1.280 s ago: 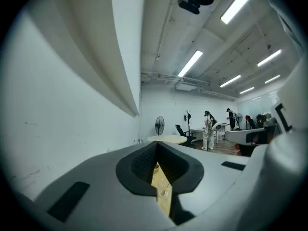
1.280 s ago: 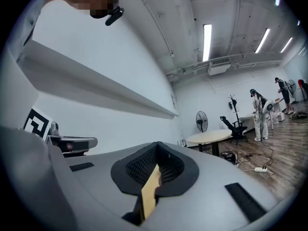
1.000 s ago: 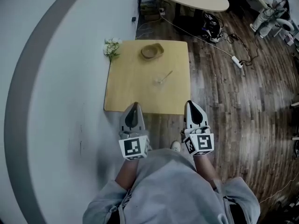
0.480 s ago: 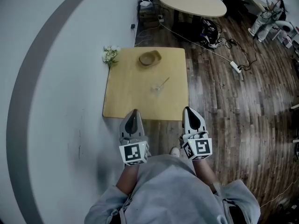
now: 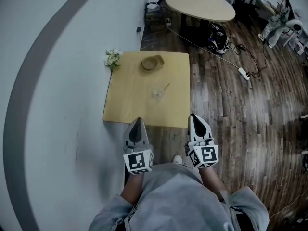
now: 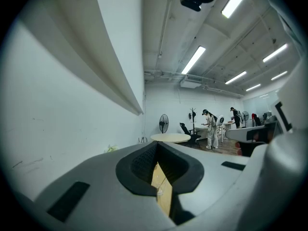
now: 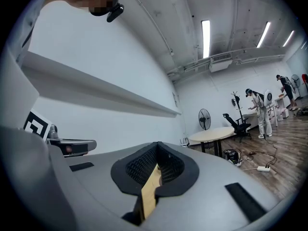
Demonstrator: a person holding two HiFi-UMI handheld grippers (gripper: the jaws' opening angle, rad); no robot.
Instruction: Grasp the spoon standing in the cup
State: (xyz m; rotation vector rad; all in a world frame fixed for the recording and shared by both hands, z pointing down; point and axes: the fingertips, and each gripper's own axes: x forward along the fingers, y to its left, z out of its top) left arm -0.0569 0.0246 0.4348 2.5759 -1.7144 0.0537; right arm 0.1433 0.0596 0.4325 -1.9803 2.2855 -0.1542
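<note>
A clear cup (image 5: 157,93) stands near the middle of a square wooden table (image 5: 130,100). A spoon (image 5: 165,87) stands in it, with its handle leaning up to the right. Both grippers are held side by side at the table's near edge, well short of the cup. My left gripper (image 5: 138,121) is shut with nothing in it, and so is my right gripper (image 5: 195,116). In the left gripper view the left gripper (image 6: 161,177) shows only a thin slit of table between its jaws. The right gripper (image 7: 153,177) looks the same in its own view.
A wooden bowl (image 5: 152,62) sits at the table's far side and a small bunch of flowers (image 5: 111,57) at its far left corner. A white wall runs along the left. A round table (image 5: 199,5), cables and a power strip (image 5: 243,71) lie beyond on the wood floor.
The table and cup now look smaller and farther off. Both grippers sit lower in the head view, their tips nearer the table's front edge. Both stay shut.
</note>
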